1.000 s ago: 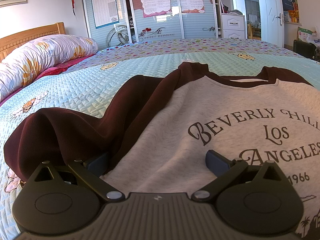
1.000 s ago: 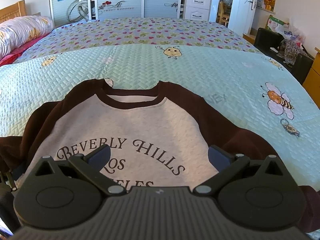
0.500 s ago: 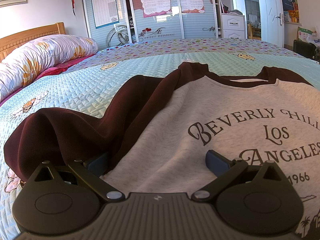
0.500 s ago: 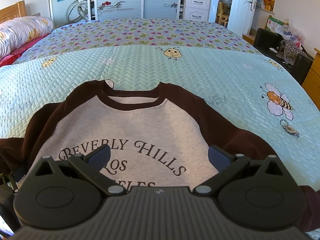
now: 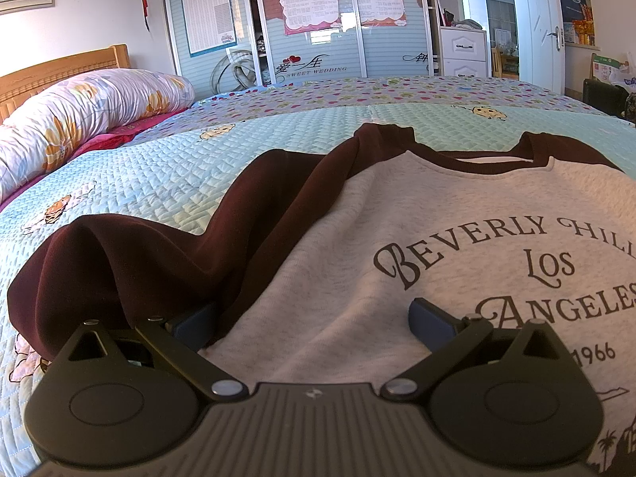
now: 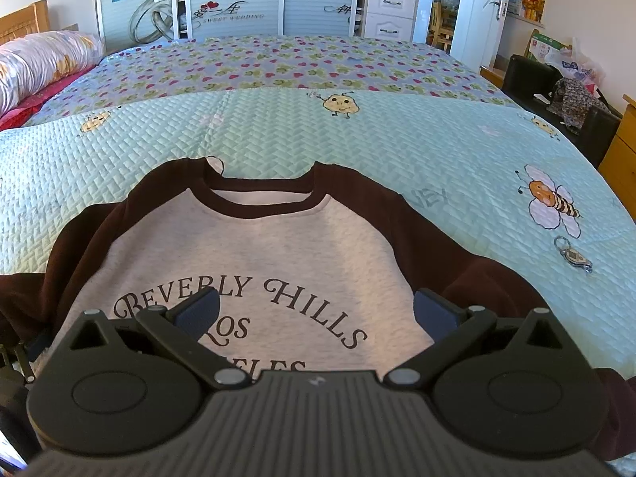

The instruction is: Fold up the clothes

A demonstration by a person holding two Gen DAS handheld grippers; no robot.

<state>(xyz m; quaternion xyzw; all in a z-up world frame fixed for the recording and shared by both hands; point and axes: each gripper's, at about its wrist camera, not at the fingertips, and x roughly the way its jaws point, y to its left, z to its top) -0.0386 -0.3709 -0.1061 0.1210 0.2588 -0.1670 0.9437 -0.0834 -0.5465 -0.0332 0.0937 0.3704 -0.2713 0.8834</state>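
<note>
A grey sweatshirt (image 5: 437, 214) (image 6: 254, 246) with dark brown sleeves and "Beverly Hills Los Angeles" print lies face up on the bed, collar away from me. Its left sleeve (image 5: 131, 262) is bunched in a loose hump. My left gripper (image 5: 314, 322) is open just above the shirt's left side, one finger tucked by the sleeve seam. My right gripper (image 6: 316, 312) is open over the printed chest, its right finger near the right sleeve (image 6: 457, 250). Neither holds cloth.
The light blue quilted bedspread (image 6: 397, 139) surrounds the shirt. A key ring (image 6: 574, 258) lies on it to the right. A floral bolster (image 5: 79, 115) and wooden headboard (image 5: 59, 71) are at the left. Wardrobe doors (image 5: 318, 20) and a dark chair (image 6: 556, 99) stand beyond the bed.
The right gripper view has crept slightly forward and down over the shirt. The left gripper has not visibly moved.
</note>
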